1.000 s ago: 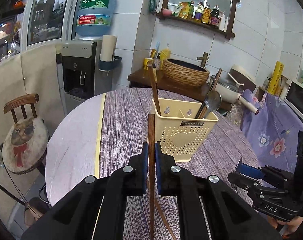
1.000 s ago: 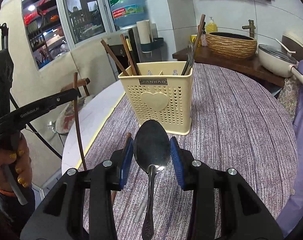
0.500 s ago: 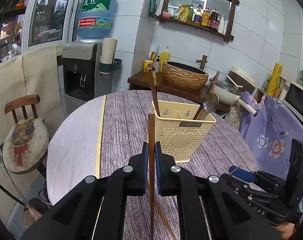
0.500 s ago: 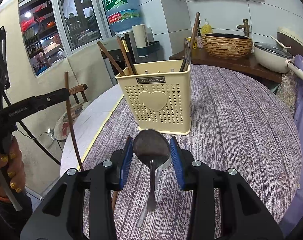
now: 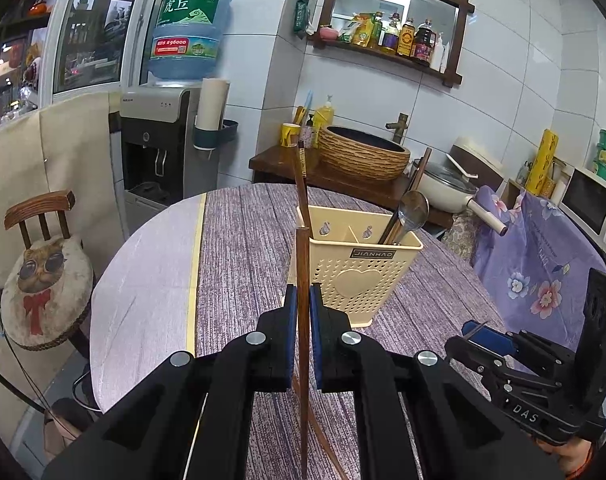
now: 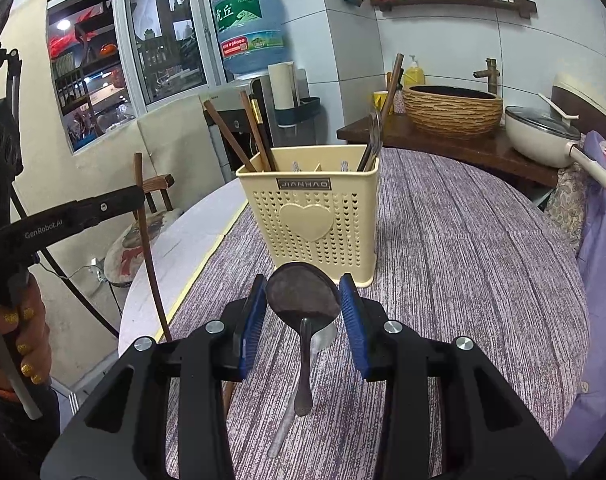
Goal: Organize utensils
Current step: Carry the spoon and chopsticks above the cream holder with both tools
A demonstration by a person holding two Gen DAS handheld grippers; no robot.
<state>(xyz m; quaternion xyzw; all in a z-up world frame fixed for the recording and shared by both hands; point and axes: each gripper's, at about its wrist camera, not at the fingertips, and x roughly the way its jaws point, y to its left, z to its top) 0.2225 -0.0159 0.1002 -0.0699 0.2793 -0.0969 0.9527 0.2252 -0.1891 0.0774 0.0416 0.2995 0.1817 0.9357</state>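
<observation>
Left wrist view: the left gripper (image 5: 301, 312) pinches a slim dark wooden chopstick (image 5: 302, 280) between blue pads; it stands nearly upright, near the cream perforated plastic holder (image 5: 357, 276) on the purple woven tablecloth (image 5: 243, 248). Its lower end is cut off by the frame.

Right wrist view: the right gripper (image 6: 303, 308) clamps a dull metal spoon (image 6: 303, 296) by its oval bowl, handle hanging toward the camera, just before the holder. The bowl's edges hide behind the pads.
</observation>
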